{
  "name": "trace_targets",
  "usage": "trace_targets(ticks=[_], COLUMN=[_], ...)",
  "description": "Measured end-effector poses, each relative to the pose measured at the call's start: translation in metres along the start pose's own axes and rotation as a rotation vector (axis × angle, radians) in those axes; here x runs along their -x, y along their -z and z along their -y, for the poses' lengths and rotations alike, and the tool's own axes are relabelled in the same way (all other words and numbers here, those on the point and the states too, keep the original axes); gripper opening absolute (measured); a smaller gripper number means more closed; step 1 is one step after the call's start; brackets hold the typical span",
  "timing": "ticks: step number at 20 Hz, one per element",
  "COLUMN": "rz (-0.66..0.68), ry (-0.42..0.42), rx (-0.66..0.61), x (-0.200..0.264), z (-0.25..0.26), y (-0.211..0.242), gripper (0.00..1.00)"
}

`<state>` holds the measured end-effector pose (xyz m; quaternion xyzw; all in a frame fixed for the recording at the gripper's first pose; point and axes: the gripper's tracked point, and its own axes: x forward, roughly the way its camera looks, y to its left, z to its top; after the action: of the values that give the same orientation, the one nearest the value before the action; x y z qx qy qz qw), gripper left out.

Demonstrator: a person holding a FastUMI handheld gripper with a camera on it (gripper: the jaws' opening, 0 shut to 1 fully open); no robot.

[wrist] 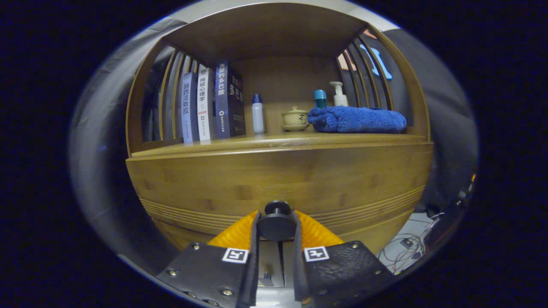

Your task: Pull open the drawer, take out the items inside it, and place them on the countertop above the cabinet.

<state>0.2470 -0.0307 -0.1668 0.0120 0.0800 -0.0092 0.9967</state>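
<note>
The gripper (277, 226) shows two black fingers (253, 239) with orange ribbed outer pads, each base plate carrying a square black-and-white marker. The fingers stand narrow, one on each side of the round black drawer knob (277, 223); both appear to press its flanks.

The knob is mounted on the bamboo drawer front (278, 184), a wide light-brown panel with grooved lines along its lower edge. The drawer front sits flush with the bamboo cabinet (145, 128); its contents are hidden.

Directly above the drawer front lies the cabinet's countertop (274, 139), called the table here. From left to right it carries:

- Three upright books (212, 102) with Chinese titles on their spines: one pale blue-grey, one white, one dark navy. The small print is too fine to read reliably.
- A slim white bottle with a blue cap (257, 113), standing upright just beside the books.
- A cream ceramic lidded cup on a saucer (294, 117).
- A folded blue towel (357, 119), touching or nearly touching the saucer.
- Behind the towel, a teal-capped container (320, 98) and a white pump bottle (339, 94), both partly hidden.

Slatted bamboo side walls enclose the table. Loose cables (406, 250) lie on the floor to the right of the cabinet.
</note>
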Motion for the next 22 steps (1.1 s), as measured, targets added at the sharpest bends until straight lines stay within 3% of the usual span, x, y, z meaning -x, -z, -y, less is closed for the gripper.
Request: trace_targets(ticks=[12,22], rz=[0.027,0.004], ry=[0.06,0.015], rx=[0.032,0.047], x=[0.094,0.145], z=[0.0,-0.001], y=[0.016,0.029], gripper=[0.33,0.33])
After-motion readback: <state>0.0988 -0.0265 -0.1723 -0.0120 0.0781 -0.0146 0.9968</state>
